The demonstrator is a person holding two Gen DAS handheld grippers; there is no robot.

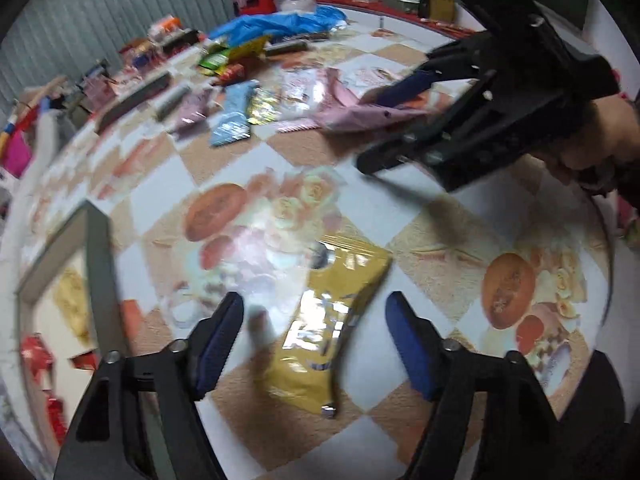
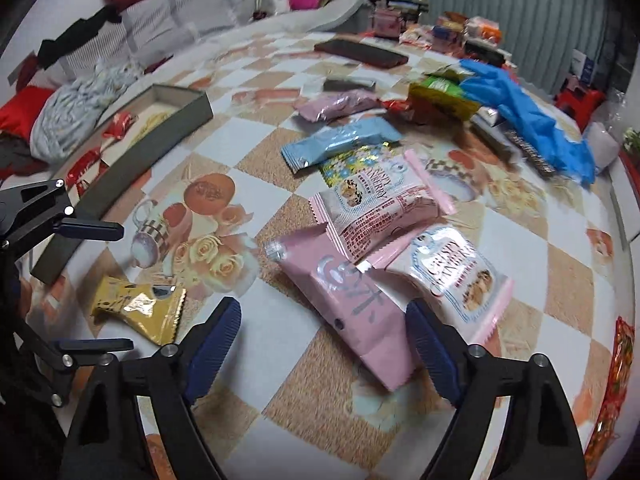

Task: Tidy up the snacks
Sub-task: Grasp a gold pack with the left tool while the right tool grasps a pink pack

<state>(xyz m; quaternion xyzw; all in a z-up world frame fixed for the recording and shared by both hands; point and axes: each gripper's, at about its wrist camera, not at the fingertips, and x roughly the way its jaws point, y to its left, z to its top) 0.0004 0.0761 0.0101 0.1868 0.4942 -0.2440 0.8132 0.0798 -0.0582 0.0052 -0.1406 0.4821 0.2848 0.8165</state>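
Checkered floral tablecloth (image 1: 280, 168) under both grippers: left gripper (image 1: 316, 344), half-spread, straddles a loose gold packet (image 1: 332, 316) (unpinched); right gripper (image 2: 324, 340), parted, frames a pink packet (image 2: 352, 304) beside it.

Blurred beyond reading — print on the yellow packet (image 1: 326, 332). Cut off at the left edge — grey box (image 1: 98, 264), contents smeared. Far clutter (image 1: 160, 44) too small to tell.
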